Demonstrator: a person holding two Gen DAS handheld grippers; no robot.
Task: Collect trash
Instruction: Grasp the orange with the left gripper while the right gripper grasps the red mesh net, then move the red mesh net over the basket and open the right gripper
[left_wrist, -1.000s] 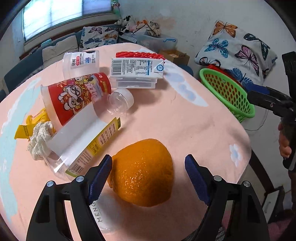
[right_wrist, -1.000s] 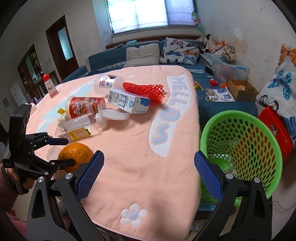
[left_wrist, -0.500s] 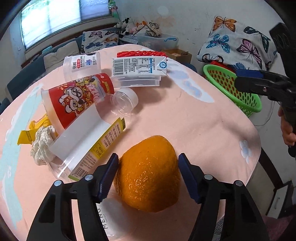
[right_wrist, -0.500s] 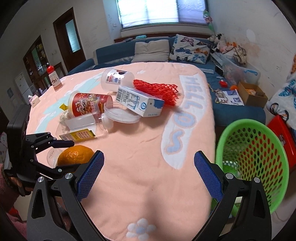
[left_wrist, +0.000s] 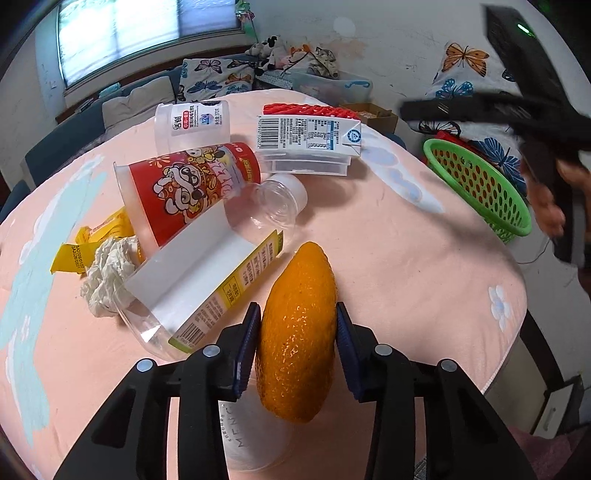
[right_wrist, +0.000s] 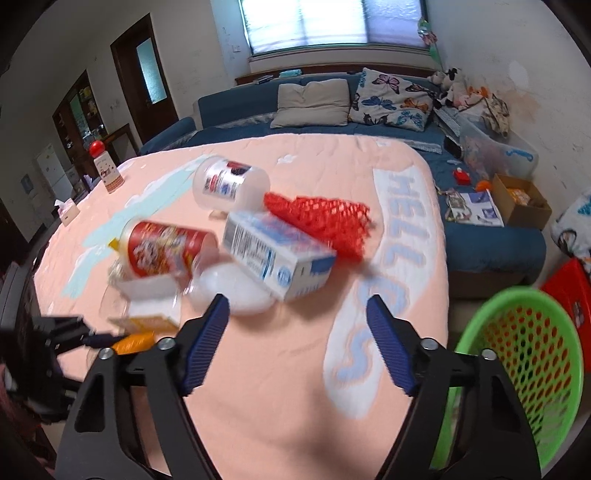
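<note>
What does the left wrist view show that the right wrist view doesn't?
Only the left wrist view: the left gripper shut on the orange peel, a crumpled tissue and yellow wrapper. Only the right wrist view: the open right gripper, the sofa and a door. Both: the red cup, milk carton, red net and green basket.

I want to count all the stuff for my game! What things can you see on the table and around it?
orange peel: 1, orange, squeezed in the left gripper
clear bottle: 1, yellow label, lying beside the peel
red cup: 1, red cartoon print, on its side
milk carton: 1, white and blue, mid table
red net: 1, behind the carton
white tub: 1, far side
crumpled tissue: 1, white
yellow wrapper: 1
green basket: 1, off the table edge
left hand-held gripper: shut on peel
right hand-held gripper: open, empty
</note>
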